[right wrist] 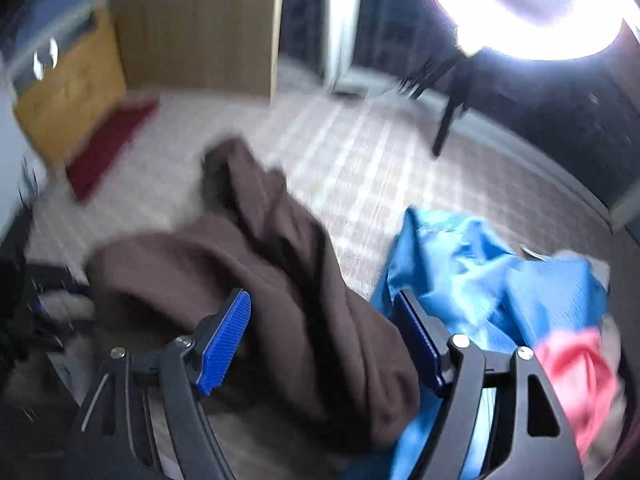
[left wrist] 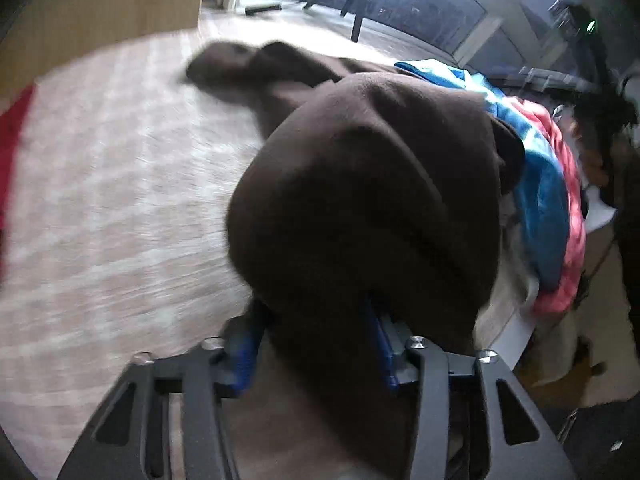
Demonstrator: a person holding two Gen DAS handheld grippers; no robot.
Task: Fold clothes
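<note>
Brown garment (left wrist: 360,184) bunched up right over the left gripper (left wrist: 316,340), draped across both blue pads (left wrist: 248,344) and hiding the tips. Closed tight on a fold of that brown cloth, going by how the fabric funnels down between the fingers. Rest of the garment trailing away across the pale checked bedcover (left wrist: 112,184), one dark end flopped out flat at the far side.

Over on the right gripper (right wrist: 324,340): jaws wide apart, ribbed blue pads (right wrist: 224,344) clear on both sides, brown garment (right wrist: 280,280) lying loose in the gap, nothing pinched. No earlier look to compare with.

Just beside it, a heap of other clothes: blue shiny garment (right wrist: 480,272) crumpled against the right finger, pink garment (right wrist: 576,376) tucked under its edge. Same pile in the left view, blue garment (left wrist: 540,200) over pink garment (left wrist: 572,216), touching the brown one. Possibly sitting in a basket or on the bed's edge; too blurred to tell.

Red cloth (right wrist: 108,144) flat near the far corner, well apart. Wooden panel (right wrist: 200,24) behind, bright lamp (right wrist: 532,4) glaring at top right.
</note>
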